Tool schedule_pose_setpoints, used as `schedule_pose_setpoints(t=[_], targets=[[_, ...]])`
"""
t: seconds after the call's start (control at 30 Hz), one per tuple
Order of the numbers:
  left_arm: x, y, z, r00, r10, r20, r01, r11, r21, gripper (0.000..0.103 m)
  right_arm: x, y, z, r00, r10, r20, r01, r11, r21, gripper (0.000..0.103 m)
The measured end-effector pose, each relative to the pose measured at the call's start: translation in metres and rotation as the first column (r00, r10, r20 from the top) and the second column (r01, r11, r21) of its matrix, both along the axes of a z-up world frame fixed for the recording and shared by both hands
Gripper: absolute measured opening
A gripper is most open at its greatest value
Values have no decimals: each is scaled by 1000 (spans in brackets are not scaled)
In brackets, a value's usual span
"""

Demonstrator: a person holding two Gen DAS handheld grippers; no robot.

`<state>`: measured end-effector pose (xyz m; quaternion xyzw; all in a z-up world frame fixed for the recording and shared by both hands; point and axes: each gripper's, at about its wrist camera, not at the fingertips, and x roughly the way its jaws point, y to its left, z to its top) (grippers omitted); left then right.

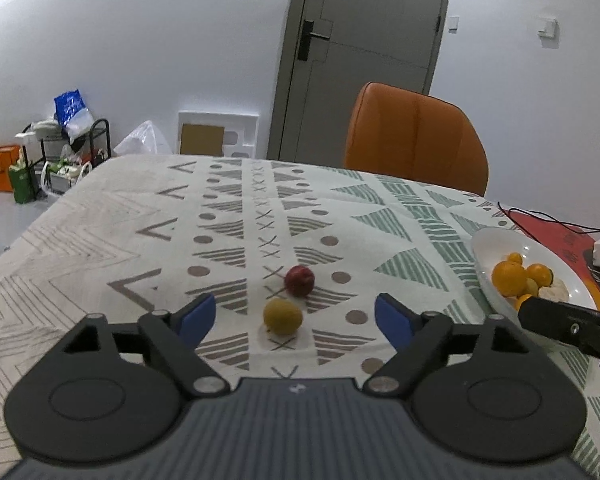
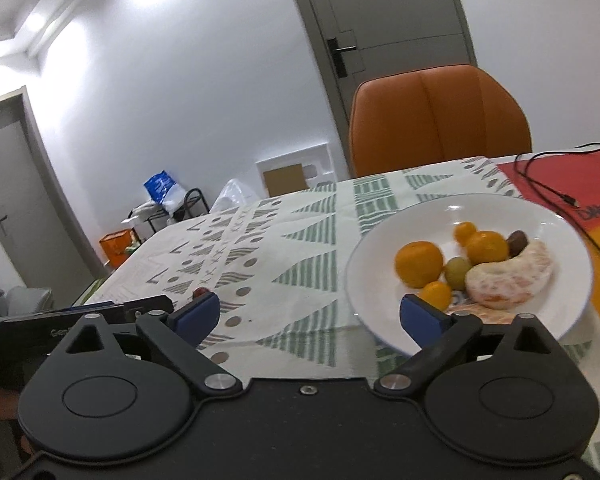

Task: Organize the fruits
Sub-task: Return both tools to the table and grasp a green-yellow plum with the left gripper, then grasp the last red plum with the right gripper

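Observation:
A yellow-green fruit (image 1: 283,316) and a dark red fruit (image 1: 299,281) lie on the patterned tablecloth just ahead of my left gripper (image 1: 295,318), which is open and empty, its blue pads either side of the yellow fruit. A white plate (image 2: 380,248) holds oranges (image 2: 419,263), a green fruit (image 2: 457,272), a dark fruit (image 2: 517,242) and a peeled pomelo piece (image 2: 512,276). My right gripper (image 2: 310,314) is open and empty, its right pad by the plate's near rim. The plate also shows at the right in the left wrist view (image 1: 500,240).
An orange chair (image 1: 414,140) stands at the table's far side. A red mat (image 2: 560,184) with a black cable (image 2: 540,188) lies right of the plate. The table's left edge (image 1: 40,220) drops to the floor, where a rack and bags stand.

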<state>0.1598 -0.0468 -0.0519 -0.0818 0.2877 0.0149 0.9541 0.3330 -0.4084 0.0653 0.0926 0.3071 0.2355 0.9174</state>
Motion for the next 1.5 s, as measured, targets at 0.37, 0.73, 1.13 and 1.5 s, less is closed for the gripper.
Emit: schedule_pose_setpoints(t=[0.37, 0.73, 1.13, 1.5], targets=[[20, 11, -21, 998, 16, -61, -20, 997, -71, 46, 9, 30, -7, 998, 56, -35, -58, 998, -35, 75], [17, 41, -18, 996, 40, -73, -48, 992, -114, 24, 23, 68, -11, 990, 129, -53, -133, 989, -64, 72], [4, 84, -2, 989, 143, -42, -146, 984, -106, 24, 34, 115, -13, 977, 202, -62, -206, 975, -81, 64], [-11, 118, 8, 977, 210, -23, -211, 973, -93, 24, 50, 152, -28, 972, 216, -87, -227, 962, -152, 58]])
